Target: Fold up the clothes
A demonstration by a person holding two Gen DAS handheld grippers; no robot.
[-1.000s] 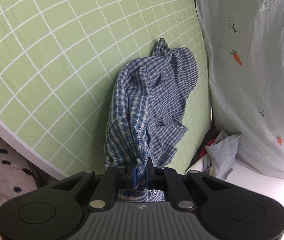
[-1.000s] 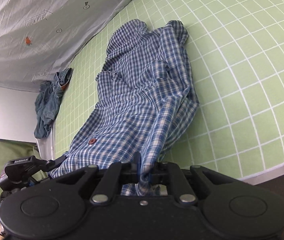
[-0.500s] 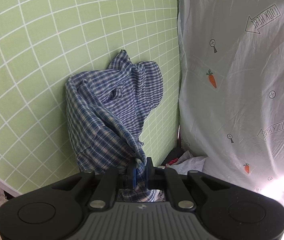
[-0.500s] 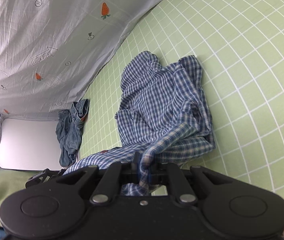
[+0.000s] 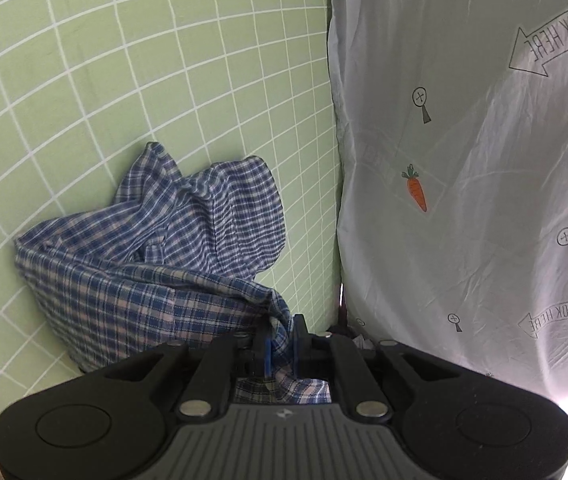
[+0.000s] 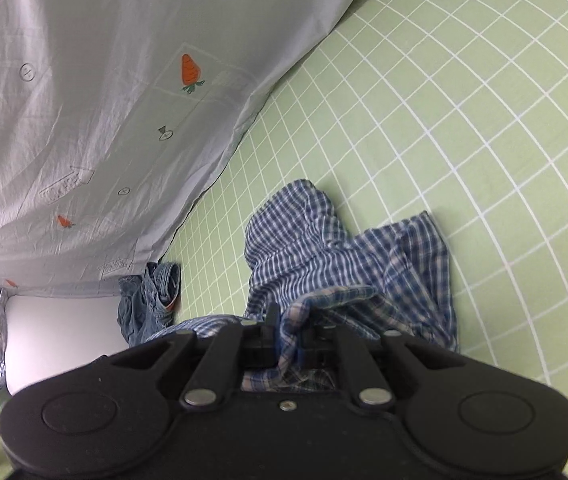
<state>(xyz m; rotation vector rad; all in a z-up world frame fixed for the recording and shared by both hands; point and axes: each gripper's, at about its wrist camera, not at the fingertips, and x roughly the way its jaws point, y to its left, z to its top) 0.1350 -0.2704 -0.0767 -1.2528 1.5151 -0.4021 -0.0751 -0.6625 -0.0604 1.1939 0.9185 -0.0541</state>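
A blue and white checked shirt (image 5: 151, 264) lies bunched on the green grid-lined sheet (image 5: 83, 80). My left gripper (image 5: 281, 340) is shut on a fold of the shirt's near edge, cloth pinched between its blue pads. In the right wrist view the same shirt (image 6: 344, 264) is heaped just ahead, and my right gripper (image 6: 290, 338) is shut on another part of its edge, with fabric spilling over the fingers. The shirt's far part rests crumpled on the sheet (image 6: 464, 120); the held edges are doubled back over it.
A pale grey curtain with carrot prints (image 5: 464, 160) hangs along the bed's edge, also in the right wrist view as the curtain (image 6: 83, 100). A crumpled denim garment (image 6: 151, 300) lies by the sheet's edge. More clothes (image 5: 364, 343) peek out low beside the curtain.
Both grippers carried the shirt's held edges toward its far end, so the once stretched-out shirt is now bunched and doubled over. The curtain fills more of both views.
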